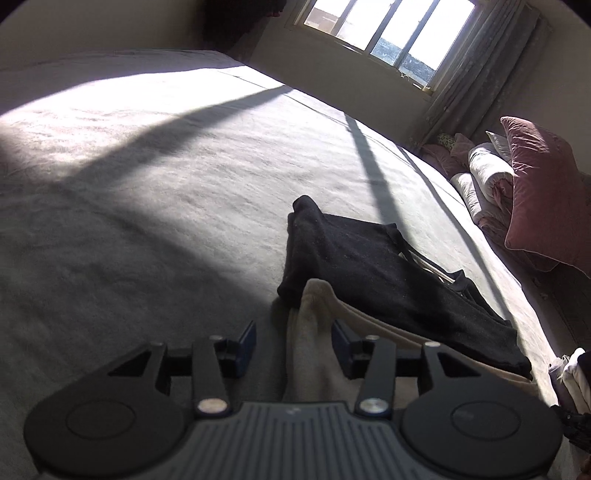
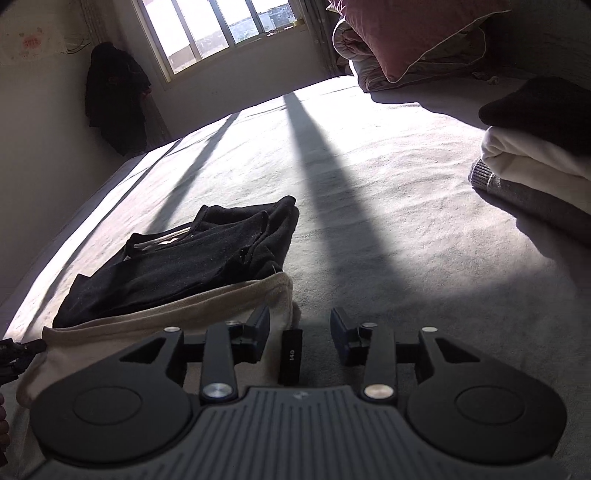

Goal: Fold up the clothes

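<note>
Sunlight from one barred window [image 2: 221, 33] falls across a wide grey bed [image 1: 166, 184], striping it with long shadows. Near the middle of the bed lie two garments, one stacked on the other: a black garment [image 1: 388, 277] folded flat on top, and a cream garment [image 1: 321, 339] under it, its edge sticking out on the near side.

In the left wrist view the left gripper [image 1: 293, 341] sits low over the near corner of the cream garment, its two fingers set wide apart with a ridge of the cream cloth rising between them; whether the pads touch the cloth I cannot tell. In the right wrist view the right gripper [image 2: 300, 332] sits at the opposite near corner, its fingers likewise spread wide, the left finger over the cream edge and the right one over bare bed. Between them lies one small black tag [image 2: 290, 356] printed with what reads as "140".

At the right of the right wrist view stands a second pile [image 2: 535, 155] of three folded pieces: black on top, white in the middle, grey knit at the bottom. Far beyond it rest one pink pillow [image 2: 413, 33] and a rolled quilt [image 1: 487, 173]. One dark coat [image 2: 114, 99] hangs in the far left corner beside the window. No other writing is legible.
</note>
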